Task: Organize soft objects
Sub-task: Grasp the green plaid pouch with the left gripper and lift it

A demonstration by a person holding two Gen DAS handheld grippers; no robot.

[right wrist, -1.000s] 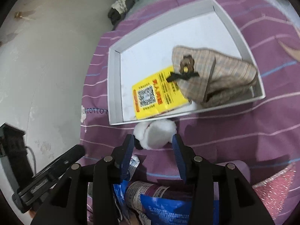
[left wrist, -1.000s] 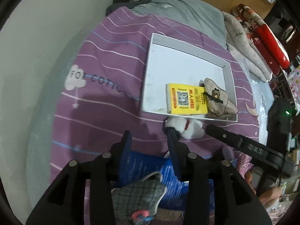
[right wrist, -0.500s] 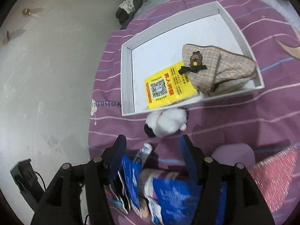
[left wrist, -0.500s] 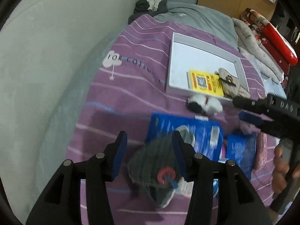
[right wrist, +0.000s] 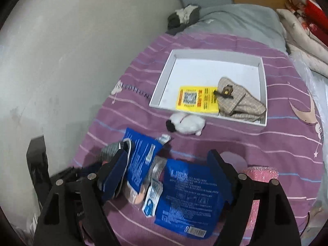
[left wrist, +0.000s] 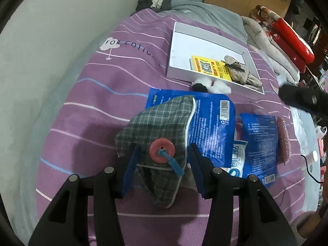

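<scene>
The left claw [left wrist: 163, 157] is reaching in from the bottom of its frame, its jaws standing partly apart around a grey checked pouch [left wrist: 157, 127] with a red button [left wrist: 162, 148]. The pouch is sitting between the blue pads; whether the pads are pressing on it I cannot tell. Its upper part is lying over a big blue packet [left wrist: 211, 121] at the centre of the frame.

The right claw [right wrist: 164, 170] is hanging wide at the bottom of its frame, its jaws having just been opening, with nothing gripped. Below and between the fingers a second blue packet [right wrist: 190, 194] is lying on the bed, and a pink sponge [right wrist: 261, 173] is lying just to the right.

A small white plush toy [right wrist: 185, 123] with a dark head is lying near the frame centre, just outside the near edge of a white tray [right wrist: 164, 78]. Inside the tray, a yellow card [right wrist: 196, 100] is lying flat, and a beige checked pouch [right wrist: 237, 102] is overlapping its right edge.

Everything is resting on a bed with a purple striped sheet [left wrist: 106, 94]. A pale wall [right wrist: 71, 51] is filling the left of both frames. A grey blanket [right wrist: 235, 18] is lying at the far end, and folded red and cream bedding [left wrist: 287, 41] is stacked at the upper right.
</scene>
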